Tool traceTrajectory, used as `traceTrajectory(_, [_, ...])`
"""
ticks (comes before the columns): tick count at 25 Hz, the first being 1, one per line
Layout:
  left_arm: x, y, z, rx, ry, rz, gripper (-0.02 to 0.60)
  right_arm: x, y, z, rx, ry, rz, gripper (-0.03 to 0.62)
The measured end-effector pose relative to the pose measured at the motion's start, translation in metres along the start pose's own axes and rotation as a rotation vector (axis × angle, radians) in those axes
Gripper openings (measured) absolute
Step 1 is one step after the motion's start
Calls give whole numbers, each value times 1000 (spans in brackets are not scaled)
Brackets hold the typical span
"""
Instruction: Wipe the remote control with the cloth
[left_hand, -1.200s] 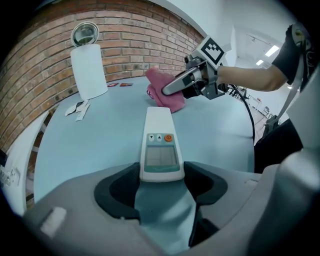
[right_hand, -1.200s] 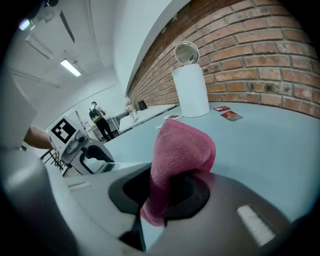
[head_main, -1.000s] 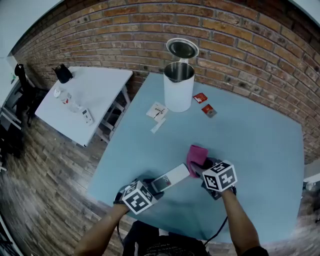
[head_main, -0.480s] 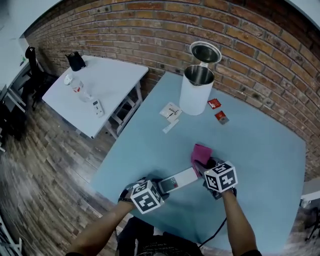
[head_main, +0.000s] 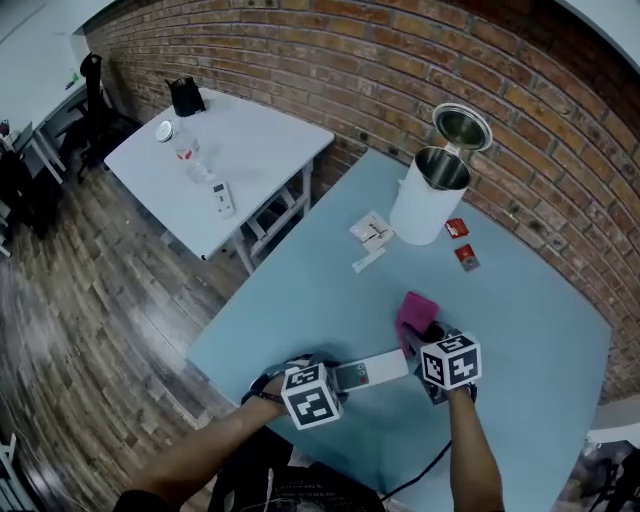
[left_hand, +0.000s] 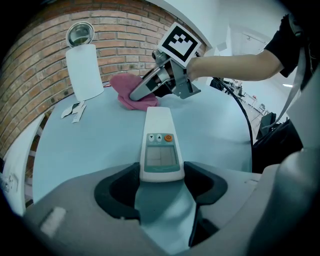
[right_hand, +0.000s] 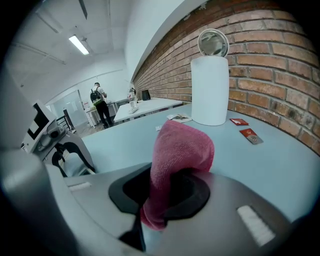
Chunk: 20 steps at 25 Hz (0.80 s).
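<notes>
1. The left gripper (left_hand: 161, 174) was clamped on the near end of the remote control (head_main: 372, 370), which lay flat on the blue table (head_main: 300, 300).
2. The right gripper (right_hand: 167, 192) was clamped on the pink cloth (head_main: 417, 312), which rested on the table just beyond the remote control's far end.

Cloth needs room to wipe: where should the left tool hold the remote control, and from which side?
By its button end, jaws on the two long edges, coming in along its length, as the left tool does now. The remote control is long and straight-sided, so the far part stays free for the cloth.
</notes>
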<state>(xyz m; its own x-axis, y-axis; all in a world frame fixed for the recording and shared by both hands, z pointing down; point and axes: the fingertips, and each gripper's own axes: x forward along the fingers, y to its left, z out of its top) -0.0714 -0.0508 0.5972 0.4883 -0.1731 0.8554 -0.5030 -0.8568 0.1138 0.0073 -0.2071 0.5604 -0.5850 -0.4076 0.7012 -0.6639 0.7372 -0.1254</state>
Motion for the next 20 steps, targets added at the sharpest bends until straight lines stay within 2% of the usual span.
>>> traceTrajectory(8, [0, 0, 2, 3, 2, 0, 278, 13, 12, 11, -74, 33, 47, 69])
traceTrajectory(20, [1, 0, 1, 6, 7, -5, 279, 26, 45, 19, -115, 55, 149, 69])
